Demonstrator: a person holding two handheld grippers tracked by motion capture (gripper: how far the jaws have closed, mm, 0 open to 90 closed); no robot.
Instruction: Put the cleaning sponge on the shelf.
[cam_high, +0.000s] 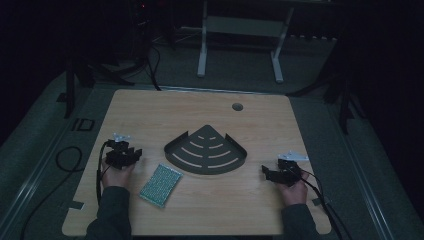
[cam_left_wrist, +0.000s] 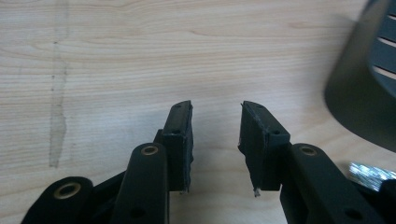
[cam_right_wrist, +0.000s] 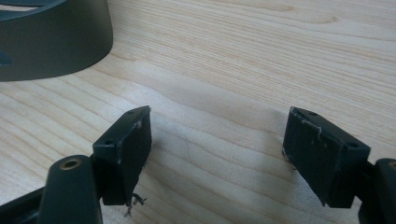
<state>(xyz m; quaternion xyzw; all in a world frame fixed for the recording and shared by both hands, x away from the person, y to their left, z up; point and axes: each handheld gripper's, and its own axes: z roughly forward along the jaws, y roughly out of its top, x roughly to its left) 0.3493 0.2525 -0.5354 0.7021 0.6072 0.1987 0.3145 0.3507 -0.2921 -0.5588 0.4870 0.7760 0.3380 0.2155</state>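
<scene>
A dark quarter-round corner shelf (cam_high: 206, 151) with curved slots lies flat at the middle of the wooden table (cam_high: 150, 110). Just left of it and nearer me lies a green sparkly scouring pad (cam_high: 160, 184). My left gripper (cam_high: 134, 151) rests on the table left of the pad, open, with bare wood between its jaws (cam_left_wrist: 215, 135). The shelf's curved wall (cam_left_wrist: 359, 102) shows at the right of the left gripper view, with a glint of the pad (cam_left_wrist: 371, 171) low at right. My right gripper (cam_high: 268, 174) rests right of the shelf, open and empty (cam_right_wrist: 217, 140); the shelf wall (cam_right_wrist: 51, 42) sits at upper left there.
A round cable hole (cam_high: 237, 106) is in the table's far edge. Cables trail from both grippers off the table sides. Beyond the table stand white frame legs (cam_high: 202, 55) on a dim carpeted floor. A faint stain streak (cam_left_wrist: 57, 107) marks the wood.
</scene>
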